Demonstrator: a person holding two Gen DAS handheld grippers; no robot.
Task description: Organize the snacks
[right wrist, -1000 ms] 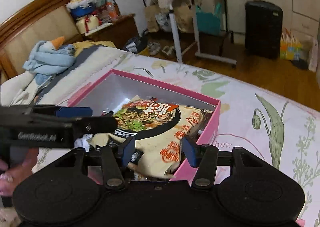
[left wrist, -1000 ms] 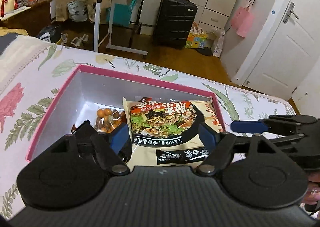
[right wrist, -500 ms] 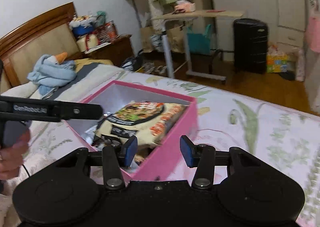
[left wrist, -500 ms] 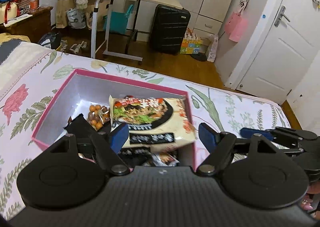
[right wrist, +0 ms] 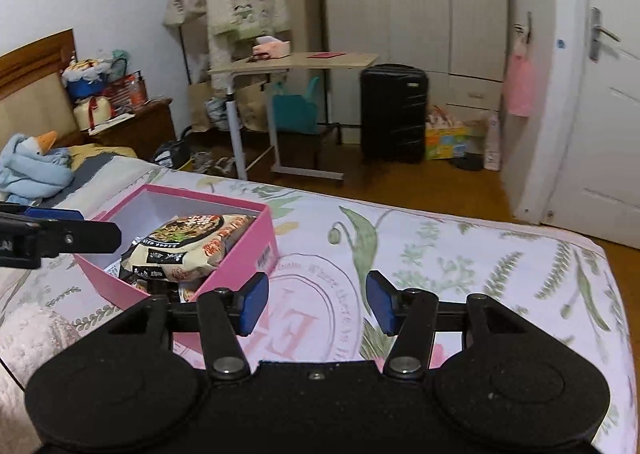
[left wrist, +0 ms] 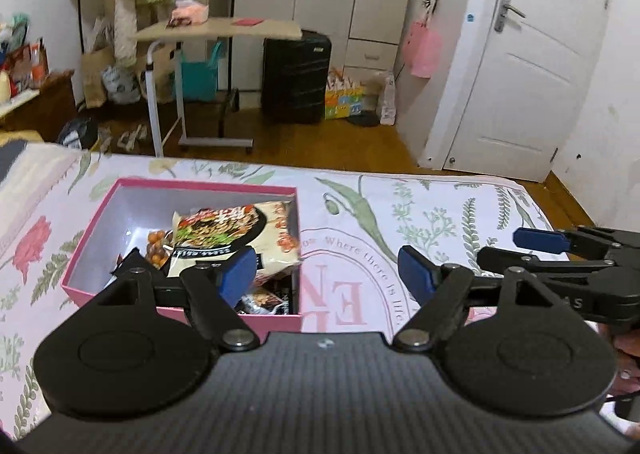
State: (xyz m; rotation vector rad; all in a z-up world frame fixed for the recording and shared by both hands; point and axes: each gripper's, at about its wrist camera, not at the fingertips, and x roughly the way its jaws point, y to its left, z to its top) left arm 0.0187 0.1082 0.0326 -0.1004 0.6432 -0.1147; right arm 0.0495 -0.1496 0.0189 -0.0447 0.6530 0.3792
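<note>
A pink box point(left wrist: 100, 214) point(right wrist: 256, 242) sits on the floral bedspread. Inside it lies a beige instant noodle packet point(left wrist: 236, 230) point(right wrist: 188, 242) on top of other snacks, with a bag of small orange balls point(left wrist: 156, 248) beside it. My left gripper point(left wrist: 326, 274) is open and empty, held back from the box's near right corner. My right gripper point(right wrist: 316, 304) is open and empty over the bedspread to the right of the box. The right gripper also shows at the right edge of the left wrist view point(left wrist: 560, 254), and the left gripper at the left edge of the right wrist view point(right wrist: 60, 234).
The bed's floral sheet point(left wrist: 400, 222) extends to the right of the box. Beyond the bed edge stand a rolling side table point(left wrist: 216, 30), a black suitcase point(left wrist: 296, 78), a wardrobe and a white door point(left wrist: 532, 66). A blue blanket point(right wrist: 32, 170) lies by the headboard.
Both grippers have pulled back and up from the box, so it now looks smaller and farther away. The noodle packet stays in the box. Both stay open.
</note>
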